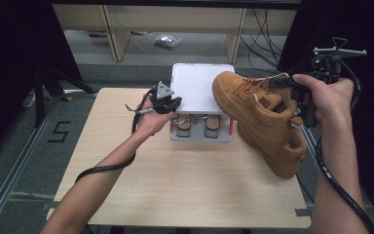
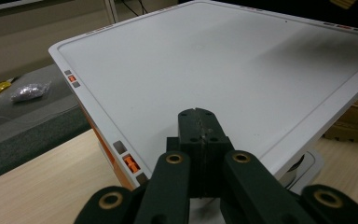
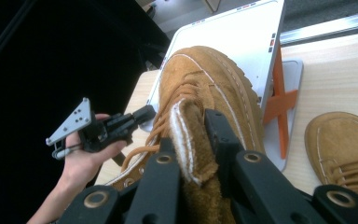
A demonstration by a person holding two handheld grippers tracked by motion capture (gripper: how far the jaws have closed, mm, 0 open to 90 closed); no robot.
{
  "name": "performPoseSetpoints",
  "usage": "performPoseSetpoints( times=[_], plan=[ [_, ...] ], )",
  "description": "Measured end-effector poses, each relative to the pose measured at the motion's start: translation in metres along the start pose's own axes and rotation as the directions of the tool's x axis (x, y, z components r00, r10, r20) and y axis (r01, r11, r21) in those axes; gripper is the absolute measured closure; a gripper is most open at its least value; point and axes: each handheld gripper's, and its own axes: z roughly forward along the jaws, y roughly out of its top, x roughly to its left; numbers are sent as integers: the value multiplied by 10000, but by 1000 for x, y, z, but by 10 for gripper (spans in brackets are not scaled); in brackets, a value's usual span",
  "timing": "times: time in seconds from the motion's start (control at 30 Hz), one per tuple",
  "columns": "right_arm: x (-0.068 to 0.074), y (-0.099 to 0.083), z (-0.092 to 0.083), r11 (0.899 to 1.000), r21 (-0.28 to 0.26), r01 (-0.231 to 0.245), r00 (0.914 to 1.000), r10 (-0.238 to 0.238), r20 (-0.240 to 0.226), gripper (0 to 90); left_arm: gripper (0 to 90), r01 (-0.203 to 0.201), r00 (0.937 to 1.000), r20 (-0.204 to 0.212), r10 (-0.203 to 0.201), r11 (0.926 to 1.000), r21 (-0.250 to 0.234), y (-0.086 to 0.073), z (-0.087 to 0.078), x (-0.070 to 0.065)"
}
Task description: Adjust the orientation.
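Right claw (image 3: pixel 193 140), clamped on a boot (image 1: pixel 253 105), carries it over the white stand (image 1: pixel 195 87); left claw (image 2: pixel 199 122), jaws together, waits. Next, probably: lower it squarely.

- A light wooden table (image 1: pixel 175 185) stands on a grey carpeted floor (image 1: pixel 9 161).
- A black "5" (image 1: pixel 60 131) is marked on the floor left of the table.
- Pale wooden shelving (image 1: pixel 175 24) stands behind the table, with black cables (image 1: pixel 263 34) at its right.
- A crumpled silver wrapper (image 1: pixel 167 41) lies on the floor under the shelving.
- Dark curtains (image 1: pixel 9 48) flank both sides.
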Motion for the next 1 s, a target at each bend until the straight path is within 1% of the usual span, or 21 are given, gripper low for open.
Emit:
performPoseSetpoints(
  times=[0.03, 0.13, 0.17, 0.2, 0.23, 0.27, 0.33, 0.37, 0.4, 0.47, 0.53, 0.6, 0.63, 0.7, 0.73, 0.77, 0.87, 0.9, 0.93, 0.97, 1.0],
  plan=[
    [0, 1, 2, 9999, 6, -127, 9999, 127, -64, 841, 897, 13, 10000, -4, -13, 10000, -2, 0, 0, 0],
    [-1, 4, 7, 10000, -40, -68, 9999, 67, -76, 841, 897, 10, 10000, 5, -10, 10000, -11, 0, 0, 0],
    [0, 5, 8, 9995, -58, -295, 9995, 294, -122, 841, 897, 52, 10000, -3, -52, 10000, -12, 0, 0, 0],
    [-2, 7, 10, 9998, -127, -132, 9999, 131, -69, 840, 897, 3, 10000, 9, -3, 10000, -11, 0, 0, 0],
    [0, 7, 11, 9995, -94, -310, 9995, 309, -98, 841, 897, 16, 10000, 2, -16, 10000, -12, 0, 0, 0],
    [-1, 9, 13, 9996, -166, -213, 9997, 212, -78, 840, 897, 42, 10000, -5, -42, 10000, -18, 0, 0, 0],
    [-1, 11, 17, 9993, -138, -345, 9993, 343, -173, 840, 897, 54, 10000, -5, -54, 10000, -37, -1, 0, 0],
    [0, 12, 18, 9986, -101, -514, 9986, 512, -149, 840, 897, 54, 10000, -2, -54, 10000, -44, -1, 0, 0],
    [-1, 13, 20, 9995, -150, -263, 9996, 263, -33, 840, 897, 62, 10000, 5, -62, 10000, -47, -1, 0, 0],
    [1, 15, 23, 9987, -70, -508, 9987, 507, -80, 840, 897, 54, 10000, 12, -54, 10000, -43, -1, 0, 0],
    [0, 17, 27, 9990, -179, -418, 9991, 417, -94, 840, 897, 55, 10000, 9, -55, 10000, -35, -1, 0, 0],
    [0, 19, 30, 9983, -161, -564, 9984, 563, -110, 840, 897, 57, 10000, 8, -57, 10000, -25, 0, 0, 0],
    [0, 20, 32, 9987, -232, -454, 9989, 451, -93, 840, 897, 25, 10000, 16, -25, 10000, -20, 0, 0, 0],
    [2, 21, 35, 9972, -177, -720, 9974, 719, -68, 840, 897, 24, 10000, 16, -24, 10000, -27, 0, 0, 0],
    [2, 22, 37, 9980, -202, -593, 9982, 592, -49, 840, 897, 48, 10000, 12, -48, 10000, -24, 0, 0, 0],
    [3, 23, 38, 9968, -122, -792, 9968, 791, -84, 840, 897, 48, 10000, 15, -48, 10000, -27, 0, 0, 0],
    [3, 25, 43, 9972, -210, -711, 9975, 710, -59, 840, 897, 25, 10000, 26, -25, 10000, -22, 0, 0, 0],
    [4, 25, 44, 9957, -140, -913, 9958, 913, -27, 839, 897, 7, 10000, 30, -7, 10000, -18, 0, 0, 1],
    [5, 26, 46, 9952, -115, -972, 9953, 972, -34, 839, 897, 0, 10000, 27, 0, 10000, -17, 0, 0, 1],
    [5, 27, 49, 9970, -238, -741, 9972, 742, 27, 839, 897, -7, 10000, 24, 7, 10000, -15, 0, 0, 1],
    [7, 27, 50, 9953, -159, -959, 9954, 959, -4, 840, 897, -7, 10000, 26, 8, 10000, -17, 0, 0, 1]
  ],
)
